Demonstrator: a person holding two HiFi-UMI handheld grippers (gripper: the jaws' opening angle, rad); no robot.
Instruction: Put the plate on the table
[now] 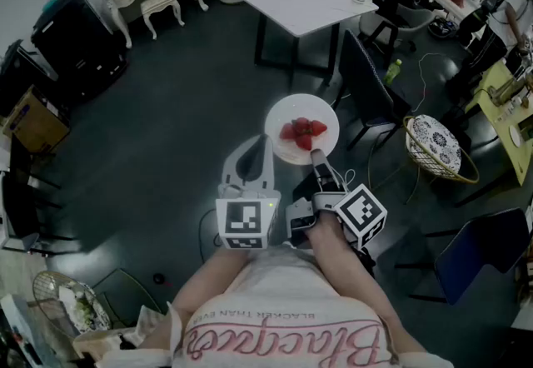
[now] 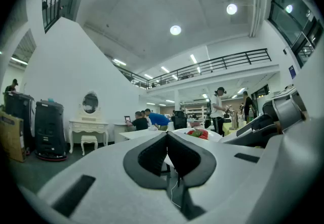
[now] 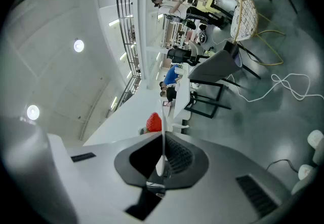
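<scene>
Plate [image 1: 283, 113], round, white, red strawberries [image 1: 303, 132] atop

Plate [image 1: 276, 119] near rim hidden by right gripper [image 1: 319, 160]; red fruit [image 3: 154, 122] lower part behind gripper body.

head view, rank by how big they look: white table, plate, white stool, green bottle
1. white table
2. plate, though it is held up nearer the camera, which inflates it
3. white stool
4. green bottle, clearly smallest
</scene>
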